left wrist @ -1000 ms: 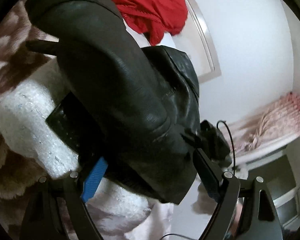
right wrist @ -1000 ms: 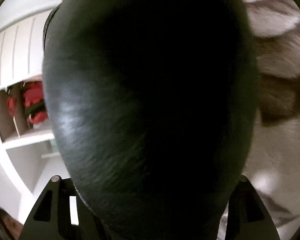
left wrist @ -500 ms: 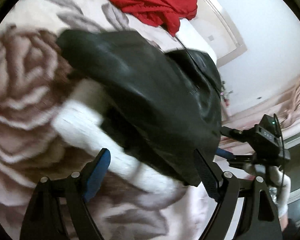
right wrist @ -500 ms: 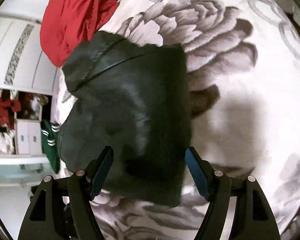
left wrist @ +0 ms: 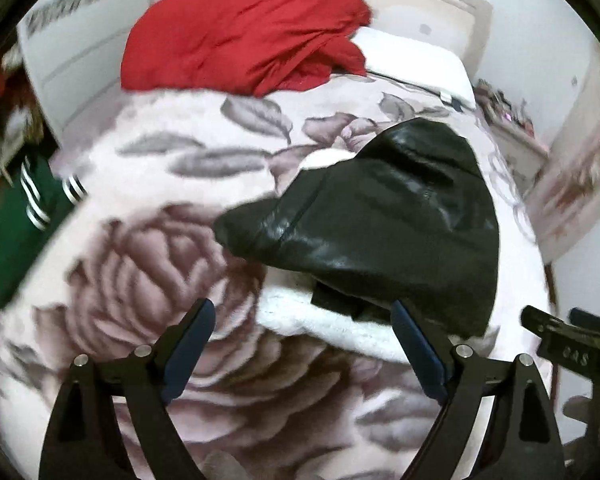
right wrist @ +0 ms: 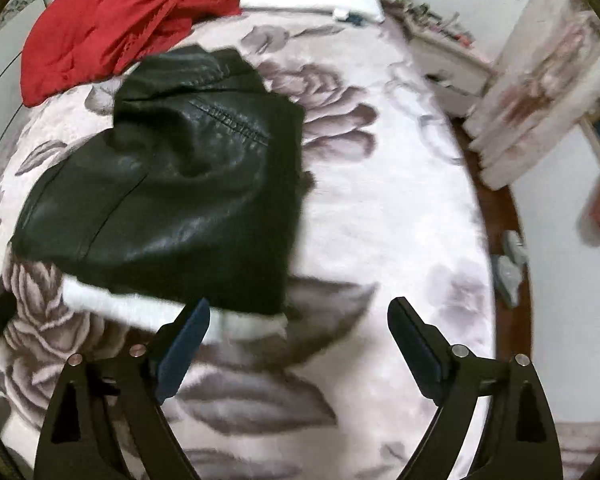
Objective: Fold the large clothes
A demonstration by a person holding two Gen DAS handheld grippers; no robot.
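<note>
Folded black jacket (right wrist: 172, 184) lies beyond the opening right claw (right wrist: 300, 344) (leftward, untouched).

Folded jacket (left wrist: 384, 216) lies on the bed (left wrist: 148, 264), on the blanket, fleece lining (left wrist: 324, 316) sticking out along its near edge. Crumpled garment (left wrist: 244, 36) behind it at the bed's far end, pillow (left wrist: 412, 60) to that garment's right. Striped garment (left wrist: 20, 220) off the bed's left edge. Left tongs (left wrist: 302, 346) above the jacket's near edge, opening, nothing between. Right tongs (right wrist: 298, 342) right of the jacket's near corner, over bare blanket, opening, nothing between. Slippers (right wrist: 510, 268) on the floor right of the bed.
</note>
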